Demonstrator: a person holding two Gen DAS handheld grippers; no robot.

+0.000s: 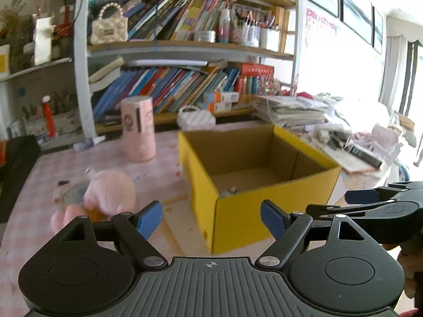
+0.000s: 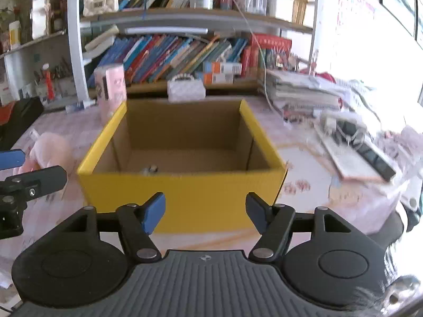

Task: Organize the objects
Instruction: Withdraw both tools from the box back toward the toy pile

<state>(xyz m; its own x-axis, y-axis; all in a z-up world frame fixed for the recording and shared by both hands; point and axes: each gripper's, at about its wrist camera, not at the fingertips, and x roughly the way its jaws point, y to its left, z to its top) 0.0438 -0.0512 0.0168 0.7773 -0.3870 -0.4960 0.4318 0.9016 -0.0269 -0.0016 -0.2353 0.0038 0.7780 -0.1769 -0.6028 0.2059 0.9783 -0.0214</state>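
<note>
A yellow cardboard box (image 1: 238, 216) (image 2: 185, 192) stands open-topped on the pink checked table, with one small object (image 1: 229, 191) (image 2: 150, 169) on its floor. My left gripper (image 1: 211, 219) is open and empty, near the box's front left corner. A pink plush toy (image 1: 105, 192) (image 2: 50, 150) with a round greyish item (image 1: 74, 195) lies just left of it. My right gripper (image 2: 205, 214) is open with nothing between its blue pads, in front of the box's near wall. In the left wrist view the right gripper (image 1: 375, 206) shows at the right edge.
A pink cylindrical container (image 1: 138, 128) (image 2: 111, 89) and a small white quilted purse (image 1: 195, 117) (image 2: 186, 88) stand behind the box. Bookshelves (image 1: 185, 50) rise at the back. Stacked papers and clutter (image 2: 343, 121) cover the table's right side.
</note>
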